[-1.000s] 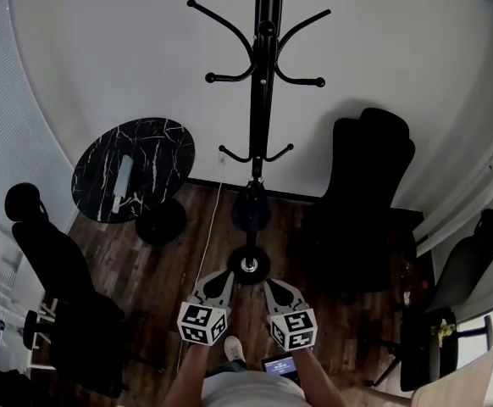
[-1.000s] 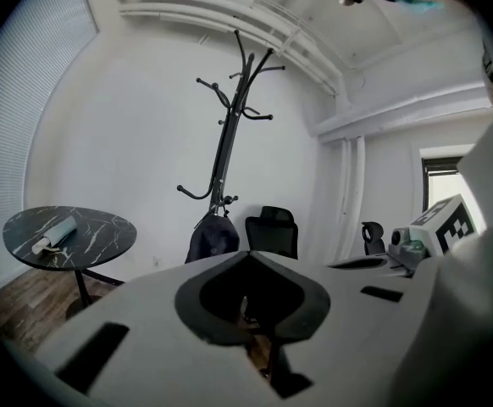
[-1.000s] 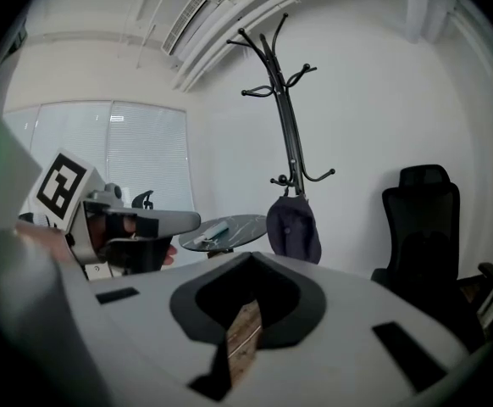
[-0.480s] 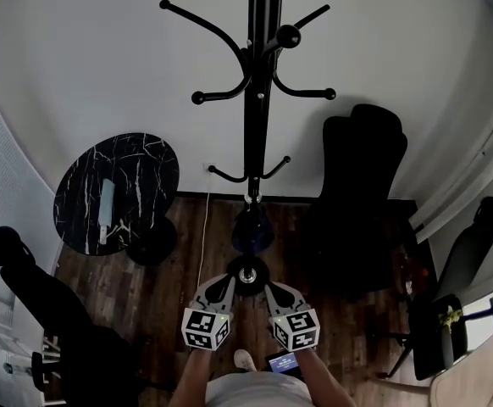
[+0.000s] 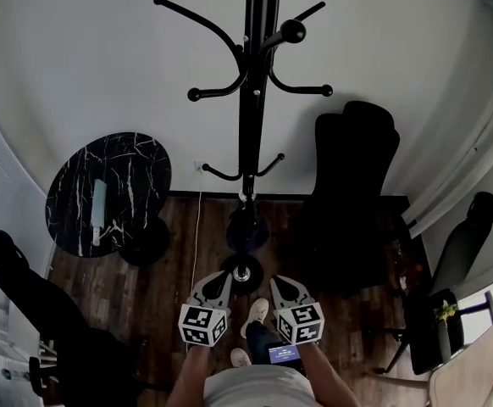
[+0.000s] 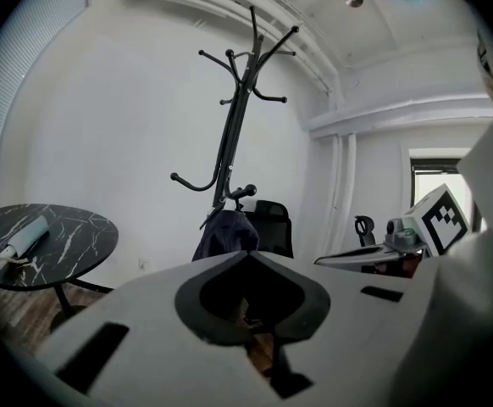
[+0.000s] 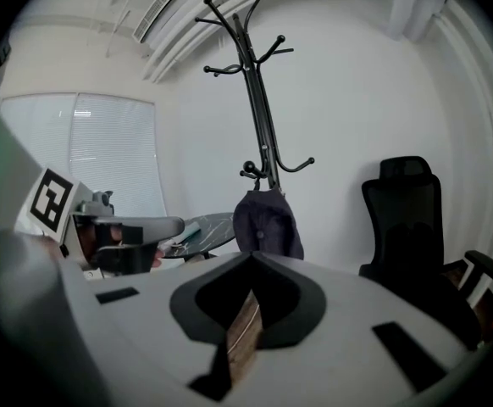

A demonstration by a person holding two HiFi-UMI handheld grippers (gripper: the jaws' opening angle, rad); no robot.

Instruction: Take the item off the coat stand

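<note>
A tall black coat stand (image 5: 248,117) rises straight ahead of me. A dark cap-like item (image 5: 247,226) hangs from one of its low hooks, just above the round base (image 5: 245,271). My left gripper (image 5: 220,277) and right gripper (image 5: 275,283) are held side by side in front of the base, both shut and empty, short of the item. In the left gripper view the item (image 6: 227,233) shows just beyond the closed left gripper (image 6: 246,253). From the right gripper view the item (image 7: 268,219) hangs ahead of the closed right gripper (image 7: 252,256).
A round black marble table (image 5: 132,164) with a pale folded umbrella (image 5: 99,212) stands left of the stand. A black office chair (image 5: 353,185) is to the right. More chairs sit at the far left (image 5: 24,285) and far right (image 5: 464,251). White wall behind.
The view has shifted slightly toward the stand. One of the person's shoes has stepped forward between the grippers. Both grippers stay shut in about the same place.
</note>
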